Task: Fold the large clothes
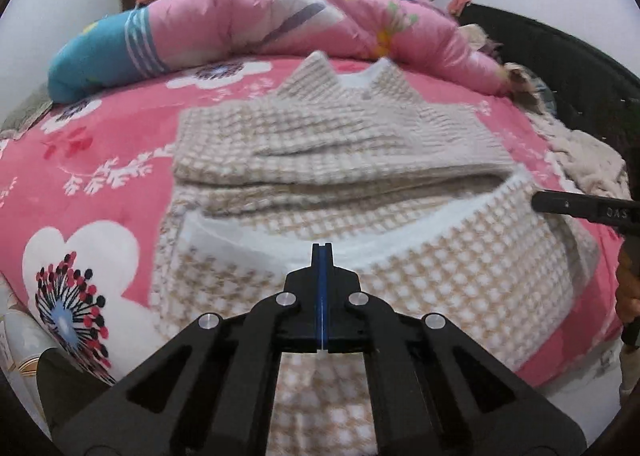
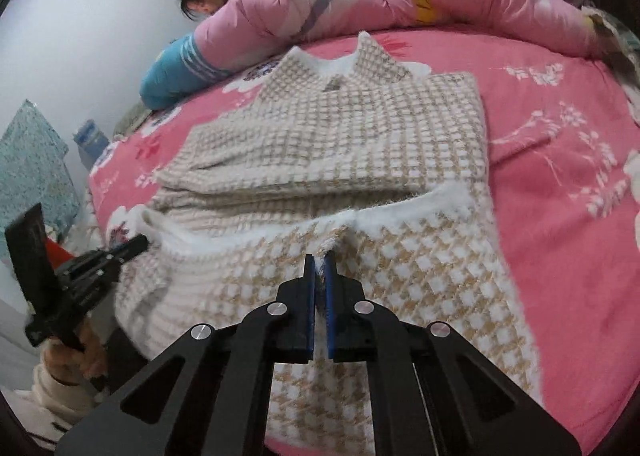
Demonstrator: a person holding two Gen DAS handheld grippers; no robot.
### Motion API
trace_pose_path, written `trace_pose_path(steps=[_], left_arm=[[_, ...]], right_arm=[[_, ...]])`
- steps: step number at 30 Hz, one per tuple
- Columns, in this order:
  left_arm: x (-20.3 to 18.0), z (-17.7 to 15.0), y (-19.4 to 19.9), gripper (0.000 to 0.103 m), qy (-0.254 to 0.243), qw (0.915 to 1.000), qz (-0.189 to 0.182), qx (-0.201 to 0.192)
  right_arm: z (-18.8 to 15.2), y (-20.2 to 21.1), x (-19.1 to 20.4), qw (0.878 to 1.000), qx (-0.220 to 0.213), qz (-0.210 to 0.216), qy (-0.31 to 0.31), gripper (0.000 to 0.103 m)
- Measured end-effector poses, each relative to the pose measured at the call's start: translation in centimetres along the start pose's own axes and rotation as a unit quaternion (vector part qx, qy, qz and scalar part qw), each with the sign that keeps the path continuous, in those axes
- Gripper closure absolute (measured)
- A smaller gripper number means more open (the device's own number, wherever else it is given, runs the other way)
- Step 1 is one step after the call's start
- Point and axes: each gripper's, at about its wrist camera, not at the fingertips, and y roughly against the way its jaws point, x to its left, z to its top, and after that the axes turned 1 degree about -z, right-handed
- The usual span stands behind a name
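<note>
**Hem lifted at two points: where the fold can fail**

The large checked garment [image 2: 352, 136], beige and white with a fluffy white lining, lies spread on the bed [image 2: 560, 104], collar toward the far side and sleeves already laid in over the chest. Its near hem is raised off the pink flowered cover and turned back, so the white inner face shows along the lifted edge.

The right hand-held gripper [image 2: 320, 260] is clamped on that hem; a tuft of white pile stands between its blue pads. The left hand-held gripper [image 1: 322, 252] has its fingers together at the hem edge near the other corner. From its own camera the pads look fully closed with hardly any cloth visible between them, so its bite appears thin, though the other view shows the hem drawn up to its tip.

The main risk is a slip on the left side: the thick pile may pull out of a shallow pinch as the hem travels toward the collar, dropping one corner and skewing the fold. Uneven travel of the two hands would likely twist the edge. The heavy fabric sags between the grips and may drag or bunch the folded sleeves beneath. The pink quilt [image 1: 320, 16] heaped just beyond the collar leaves little room for overshoot.
</note>
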Motion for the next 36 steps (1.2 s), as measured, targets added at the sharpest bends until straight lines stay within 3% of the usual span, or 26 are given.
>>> trace_pose_path(steps=[6, 8, 10, 11, 14, 16, 19, 22, 23, 26, 29, 33, 36], left_arm=[[2.2, -1.4, -1.2, 0.103, 0.052, 0.9968, -0.042, 0.043], [2.6, -1.9, -0.6, 0.096, 0.057, 0.9959, -0.056, 0.042], [2.9, -2.2, -0.1, 0.078, 0.058, 0.9963, -0.056, 0.031], [3.0, -2.3, 0.1, 0.076, 0.057, 0.9968, -0.049, 0.027], [3.5, -2.1, -0.5, 0.076, 0.055, 0.9979, -0.009, 0.032], [4.1, -1.9, -0.6, 0.076, 0.057, 0.9980, 0.024, 0.014], [5.2, -1.8, -0.6, 0.076, 0.065, 0.9970, 0.040, 0.004], [5.9, -2.0, -0.4, 0.076, 0.068, 0.9969, 0.039, 0.002], [5.9, -2.2, -0.5, 0.076, 0.066, 0.9970, 0.042, 0.003], [5.8, -2.2, -0.5, 0.077, 0.065, 0.9968, 0.047, 0.003], [5.8, -2.0, -0.7, 0.079, 0.066, 0.9964, 0.053, 0.001], [6.3, -1.6, -1.2, 0.083, 0.070, 0.9957, 0.061, -0.003], [6.9, -1.3, -1.0, 0.083, 0.078, 0.9956, 0.051, -0.008]], right_arm=[[-1.6, -5.0, -1.4, 0.999, 0.034, -0.028, -0.010, 0.099], [-1.6, -4.7, -1.6, 0.999, 0.027, -0.025, -0.020, 0.099], [-1.4, -4.6, -1.6, 0.999, 0.022, -0.031, -0.018, 0.099], [-1.4, -4.7, -1.6, 0.999, 0.022, -0.034, -0.017, 0.099], [-1.0, -5.3, -1.2, 0.999, 0.013, -0.044, -0.010, 0.099], [-0.8, -5.7, -1.0, 0.999, 0.011, -0.049, -0.007, 0.099], [-0.6, -4.9, -0.4, 0.998, 0.019, -0.064, 0.008, 0.098], [-0.3, -2.3, 0.6, 0.997, 0.001, -0.066, 0.026, 0.086], [-0.3, -0.9, 1.2, 0.998, -0.013, -0.051, 0.034, 0.079], [-0.2, 0.7, 3.0, 0.998, -0.021, 0.019, 0.048, 0.076], [-0.6, -0.9, 6.0, 0.994, 0.008, 0.054, 0.097, 0.076], [-1.6, -7.0, 8.6, 0.987, 0.062, 0.024, 0.149, 0.077], [-0.5, -9.3, 8.4, 0.989, 0.053, 0.015, 0.135, 0.077]])
